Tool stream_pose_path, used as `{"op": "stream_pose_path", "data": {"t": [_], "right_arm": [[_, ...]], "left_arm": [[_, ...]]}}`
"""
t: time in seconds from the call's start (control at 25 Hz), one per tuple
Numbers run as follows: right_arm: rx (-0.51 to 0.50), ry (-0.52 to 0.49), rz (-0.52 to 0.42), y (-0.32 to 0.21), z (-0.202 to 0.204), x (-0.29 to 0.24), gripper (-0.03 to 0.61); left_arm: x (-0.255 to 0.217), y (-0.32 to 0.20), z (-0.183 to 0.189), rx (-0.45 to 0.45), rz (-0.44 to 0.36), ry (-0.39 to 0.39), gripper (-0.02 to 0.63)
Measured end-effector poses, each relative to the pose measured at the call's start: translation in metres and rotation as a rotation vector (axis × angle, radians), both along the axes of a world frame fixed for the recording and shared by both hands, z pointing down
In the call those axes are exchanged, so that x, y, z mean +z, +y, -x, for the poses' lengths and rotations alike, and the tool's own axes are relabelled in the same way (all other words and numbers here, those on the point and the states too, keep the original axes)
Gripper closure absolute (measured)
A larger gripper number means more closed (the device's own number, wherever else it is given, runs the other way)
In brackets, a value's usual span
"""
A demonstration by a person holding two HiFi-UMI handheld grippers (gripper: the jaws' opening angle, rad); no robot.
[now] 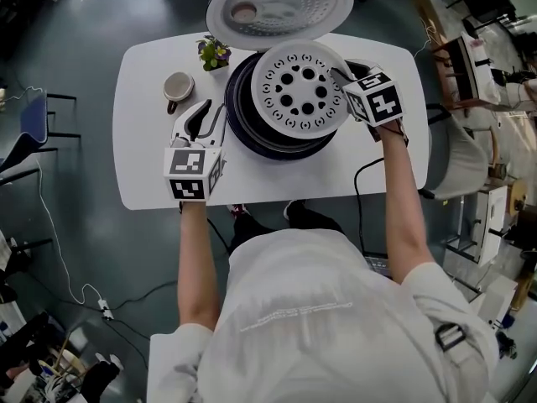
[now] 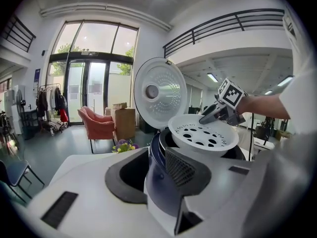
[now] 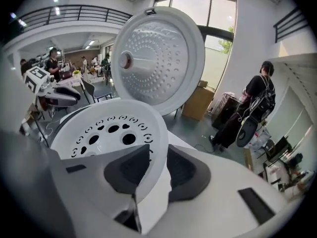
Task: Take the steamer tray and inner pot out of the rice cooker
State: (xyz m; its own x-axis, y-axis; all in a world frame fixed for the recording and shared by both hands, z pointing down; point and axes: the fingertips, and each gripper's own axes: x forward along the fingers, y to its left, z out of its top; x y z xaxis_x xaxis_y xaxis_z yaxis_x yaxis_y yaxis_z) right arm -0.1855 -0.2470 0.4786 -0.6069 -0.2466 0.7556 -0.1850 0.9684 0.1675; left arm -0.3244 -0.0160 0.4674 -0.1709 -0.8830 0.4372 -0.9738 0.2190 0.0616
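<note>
The dark blue rice cooker (image 1: 252, 128) stands mid-table with its round lid (image 1: 279, 2) swung up at the back. A white steamer tray (image 1: 302, 89) with round holes hangs tilted just above the cooker's mouth. My right gripper (image 1: 340, 78) is shut on the tray's right rim; in the right gripper view the rim (image 3: 148, 148) sits pinched between the pads. My left gripper (image 1: 200, 126) is at the cooker's left side, jaws closed on its blue wall (image 2: 158, 182). The tray hides the inner pot.
On the white table (image 1: 151, 183) a mug (image 1: 178, 86) and a small potted plant (image 1: 214, 53) stand left of the cooker. A black cable (image 1: 365, 170) runs off the right front edge. Chairs and a desk stand around; a person (image 3: 255, 103) stands far off.
</note>
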Motion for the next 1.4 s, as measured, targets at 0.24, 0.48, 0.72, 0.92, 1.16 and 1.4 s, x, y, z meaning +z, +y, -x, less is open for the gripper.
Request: {"op": "stream_pose_path", "data": {"t": [0.24,0.48,0.72,0.92,1.16,1.4], "right_arm": [[0.119,-0.115,0.145,0.001,-0.018,-0.001,0.482],[0.283,-0.331,0.353,-0.002,-0.041,-0.012,0.515],[0.382,-0.417,0.407,-0.004,-0.060,-0.025,0.522],[0.469,-0.479,0.373,-0.003,-0.101,-0.035,0.520],[0.569,-0.544,0.319,-0.008,-0.158,-0.051,0.518],[0.685,-0.628,0.300,-0.018,-0.226,-0.063,0.515]], "left_arm": [[-0.006,-0.002,-0.010,0.028,-0.010,-0.002,0.499],[-0.011,-0.008,-0.023,0.048,-0.038,-0.011,0.502],[-0.024,-0.024,-0.019,0.100,-0.056,-0.006,0.508],[-0.036,-0.040,-0.031,0.179,-0.078,-0.020,0.512],[-0.046,-0.073,-0.061,0.282,-0.099,-0.030,0.514],[-0.054,-0.111,-0.107,0.397,-0.115,-0.027,0.514]]}}
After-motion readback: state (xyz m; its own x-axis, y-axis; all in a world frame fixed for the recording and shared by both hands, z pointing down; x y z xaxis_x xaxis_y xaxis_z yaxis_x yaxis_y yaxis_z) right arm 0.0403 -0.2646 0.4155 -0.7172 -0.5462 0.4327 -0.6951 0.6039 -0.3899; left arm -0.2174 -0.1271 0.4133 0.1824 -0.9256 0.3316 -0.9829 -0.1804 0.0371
